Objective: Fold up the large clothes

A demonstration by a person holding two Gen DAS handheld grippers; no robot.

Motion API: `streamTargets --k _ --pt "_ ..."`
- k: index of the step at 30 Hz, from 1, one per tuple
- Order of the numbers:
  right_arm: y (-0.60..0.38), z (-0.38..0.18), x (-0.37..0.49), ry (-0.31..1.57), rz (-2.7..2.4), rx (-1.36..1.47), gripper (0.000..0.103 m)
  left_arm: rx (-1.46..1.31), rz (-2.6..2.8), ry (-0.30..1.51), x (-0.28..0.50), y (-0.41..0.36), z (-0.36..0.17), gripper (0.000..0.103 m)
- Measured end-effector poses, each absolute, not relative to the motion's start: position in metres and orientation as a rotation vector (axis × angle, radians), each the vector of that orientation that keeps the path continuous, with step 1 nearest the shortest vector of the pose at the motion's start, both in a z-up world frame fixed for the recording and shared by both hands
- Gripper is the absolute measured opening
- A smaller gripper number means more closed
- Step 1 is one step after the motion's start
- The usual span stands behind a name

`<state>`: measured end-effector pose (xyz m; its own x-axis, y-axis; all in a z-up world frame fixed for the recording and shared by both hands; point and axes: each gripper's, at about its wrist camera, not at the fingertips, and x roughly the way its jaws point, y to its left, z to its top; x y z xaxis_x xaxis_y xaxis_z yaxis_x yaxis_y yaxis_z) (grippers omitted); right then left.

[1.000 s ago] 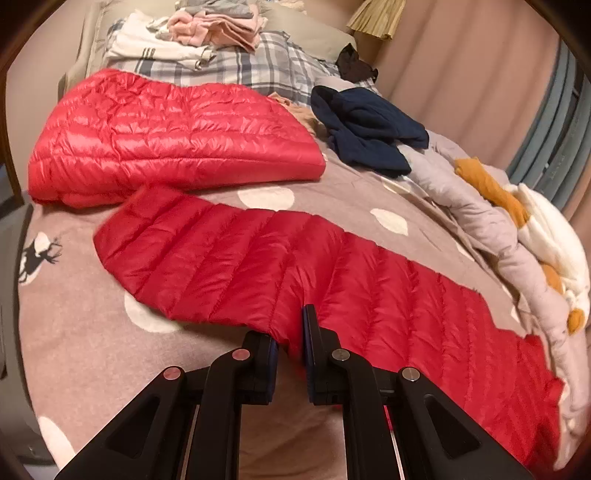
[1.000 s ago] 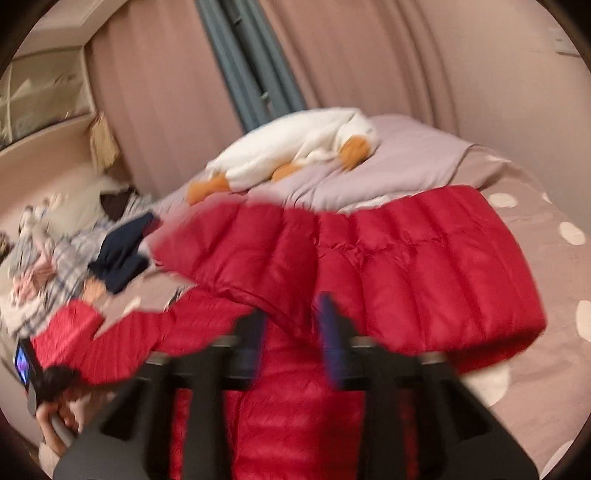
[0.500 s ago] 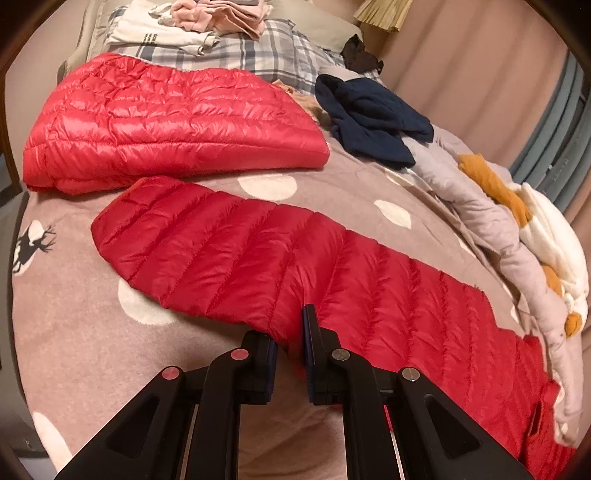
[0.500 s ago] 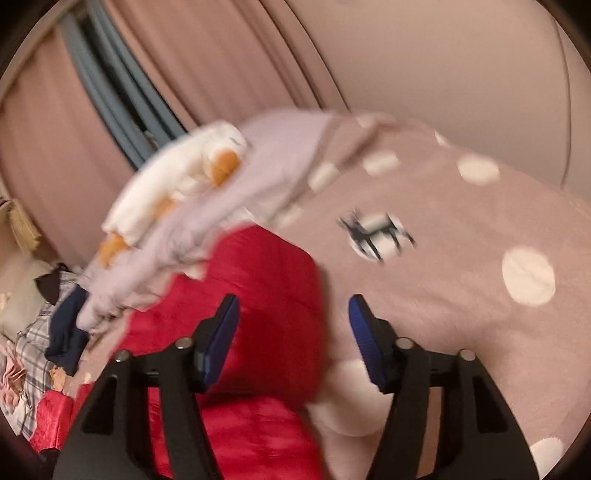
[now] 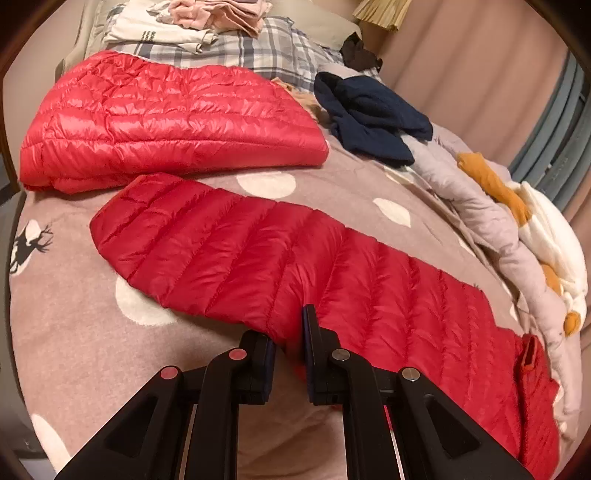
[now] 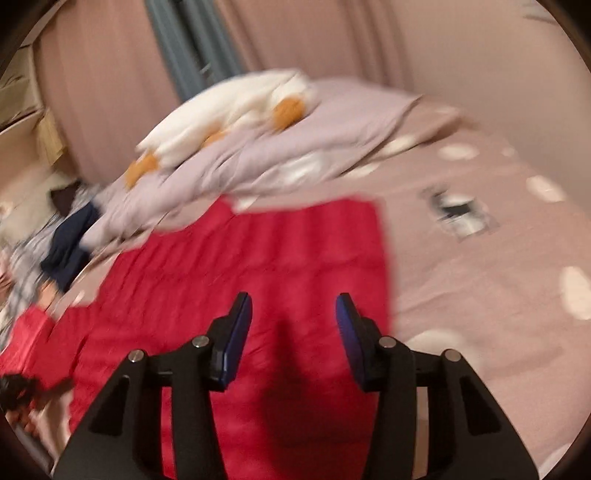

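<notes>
A red quilted down jacket (image 5: pixel 295 266) lies folded into a long strip across the pinkish-brown spotted bed cover (image 5: pixel 74 332). My left gripper (image 5: pixel 288 332) is shut on the jacket's near edge about midway along. In the right wrist view the same jacket (image 6: pixel 258 266) lies flat under my right gripper (image 6: pixel 293 325), which is open and empty just above it; this view is motion-blurred. A second red down jacket (image 5: pixel 166 118) lies folded at the back left.
A navy garment (image 5: pixel 373 118) and a plaid cloth with pale folded clothes (image 5: pixel 207 22) lie at the back. A grey duvet with a white-and-orange plush (image 5: pixel 535 229) lines the right side; it also shows in the right wrist view (image 6: pixel 240 118). Curtains hang behind.
My right gripper let go of the jacket, opened and swung back over it. The jacket's right part now lies flat. My left gripper stays shut on the jacket's edge.
</notes>
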<state>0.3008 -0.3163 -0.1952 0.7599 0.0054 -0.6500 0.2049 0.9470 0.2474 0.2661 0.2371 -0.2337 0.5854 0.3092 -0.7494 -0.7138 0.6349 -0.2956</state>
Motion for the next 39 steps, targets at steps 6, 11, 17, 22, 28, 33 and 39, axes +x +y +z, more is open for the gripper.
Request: streamTargets --k 6,11,17,22,28,33,39 --pt "-0.331 -0.255 0.326 0.922 -0.168 0.327 0.050 -0.604 0.670 0.716 0.268 0.231 -0.231 0.009" --pt "-0.314 -0.257 0.328 0.935 -0.156 0.248 0.051 -0.560 0.683 0.727 0.273 0.224 -0.232 0.009" --pt "-0.310 -0.261 0.324 0.958 -0.127 0.217 0.051 -0.546 0.687 0.727 0.274 0.224 -0.231 0.009" --pt "-0.310 -0.256 0.318 0.947 -0.148 0.197 0.050 -0.528 0.691 0.729 0.275 0.223 -0.231 0.009" --pt "-0.321 -0.226 0.307 0.838 -0.257 0.175 0.047 -0.474 0.702 0.685 0.272 0.213 -0.220 0.009" --pt "-0.312 -0.175 0.285 0.671 -0.267 0.127 0.048 -0.398 0.684 0.612 0.271 0.194 -0.196 0.009" --pt "-0.302 -0.126 0.259 0.549 -0.257 0.140 0.048 -0.293 0.592 0.583 0.282 0.153 -0.178 0.009"
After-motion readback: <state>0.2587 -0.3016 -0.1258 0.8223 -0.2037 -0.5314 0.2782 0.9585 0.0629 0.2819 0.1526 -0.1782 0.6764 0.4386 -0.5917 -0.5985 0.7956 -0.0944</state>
